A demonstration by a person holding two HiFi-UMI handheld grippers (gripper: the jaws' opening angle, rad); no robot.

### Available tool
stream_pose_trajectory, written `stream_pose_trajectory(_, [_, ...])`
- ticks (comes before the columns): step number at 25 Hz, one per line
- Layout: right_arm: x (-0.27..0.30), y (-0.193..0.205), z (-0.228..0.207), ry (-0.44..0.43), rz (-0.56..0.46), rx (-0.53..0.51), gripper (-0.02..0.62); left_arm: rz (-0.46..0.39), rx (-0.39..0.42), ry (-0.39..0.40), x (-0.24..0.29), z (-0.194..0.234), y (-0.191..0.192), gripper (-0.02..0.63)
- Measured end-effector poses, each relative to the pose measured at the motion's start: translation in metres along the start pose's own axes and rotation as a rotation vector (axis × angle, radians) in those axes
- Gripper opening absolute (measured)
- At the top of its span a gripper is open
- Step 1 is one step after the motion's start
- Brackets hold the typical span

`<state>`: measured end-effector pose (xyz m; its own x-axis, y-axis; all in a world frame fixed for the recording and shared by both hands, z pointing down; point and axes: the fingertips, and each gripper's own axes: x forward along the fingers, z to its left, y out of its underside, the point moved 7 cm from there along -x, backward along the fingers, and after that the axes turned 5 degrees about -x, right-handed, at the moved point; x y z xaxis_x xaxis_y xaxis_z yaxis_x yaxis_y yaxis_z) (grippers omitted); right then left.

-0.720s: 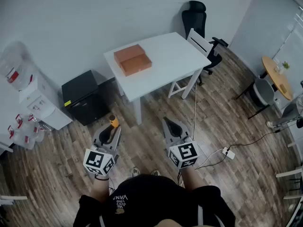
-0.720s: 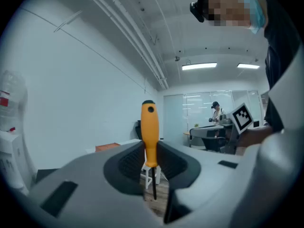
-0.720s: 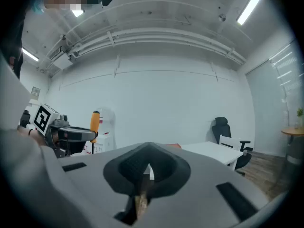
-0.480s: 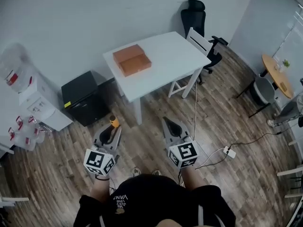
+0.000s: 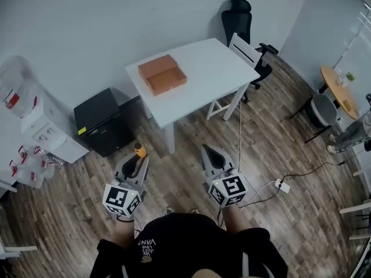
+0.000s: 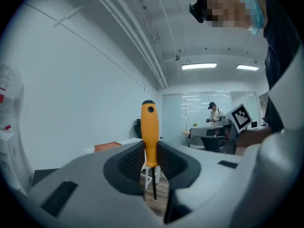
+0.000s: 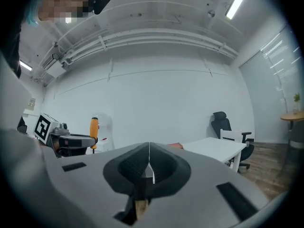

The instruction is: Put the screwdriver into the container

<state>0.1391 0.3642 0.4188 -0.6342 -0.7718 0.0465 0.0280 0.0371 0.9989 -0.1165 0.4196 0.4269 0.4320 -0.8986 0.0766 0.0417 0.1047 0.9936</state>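
An orange-handled screwdriver (image 6: 149, 132) stands upright between the jaws of my left gripper (image 6: 151, 161), which is shut on it; its dark shaft points down. In the head view the screwdriver (image 5: 139, 149) sticks up from the left gripper (image 5: 134, 162), held over the wooden floor in front of the white table (image 5: 214, 77). The orange open container (image 5: 162, 74) sits on the table's far left part. My right gripper (image 5: 210, 155) hangs beside the left one, shut with nothing between its jaws (image 7: 148, 163). In the right gripper view the screwdriver (image 7: 94, 128) shows at the left.
A black cabinet (image 5: 103, 121) stands left of the table, with a white water dispenser (image 5: 35, 117) further left. A white chair (image 5: 246, 54) and a black office chair (image 5: 240, 19) stand behind the table. A cable and power strip (image 5: 281, 185) lie on the floor at right.
The view has shifted slightly; both grippers hold about the same pose, the right one a little lower and to the right. The screwdriver stays in the left gripper.
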Motion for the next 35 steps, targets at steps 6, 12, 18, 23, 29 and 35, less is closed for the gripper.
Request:
stream_pose_trajectory(6, [0.013, 0.007, 0.007, 0.05, 0.006, 0.022, 0.012, 0.014, 0.014, 0.046, 0.005, 0.024, 0.003, 0.083])
stream_pose_trajectory(12, [0.025, 0.006, 0.0, 0.073, 0.014, 0.024, 0.011, 0.023, 0.012, 0.06, 0.02, 0.038, 0.002, 0.083])
stream_pose_trajectory(18, [0.051, 0.002, -0.024, 0.052, 0.0, 0.016, 0.011, 0.018, 0.015, 0.037, 0.049, 0.05, -0.003, 0.083])
stream_pose_trajectory(23, [0.077, -0.004, -0.054, 0.024, -0.005, 0.015, 0.012, 0.011, 0.023, 0.014, 0.082, 0.056, -0.012, 0.083])
stream_pose_trajectory(29, [0.102, -0.003, -0.085, -0.013, -0.005, 0.019, 0.011, 0.005, 0.03, -0.014, 0.118, 0.06, -0.018, 0.083])
stream_pose_trajectory(35, [0.123, 0.002, -0.115, -0.043, 0.005, 0.018, 0.012, 0.009, 0.029, -0.036, 0.149, 0.063, -0.017, 0.083])
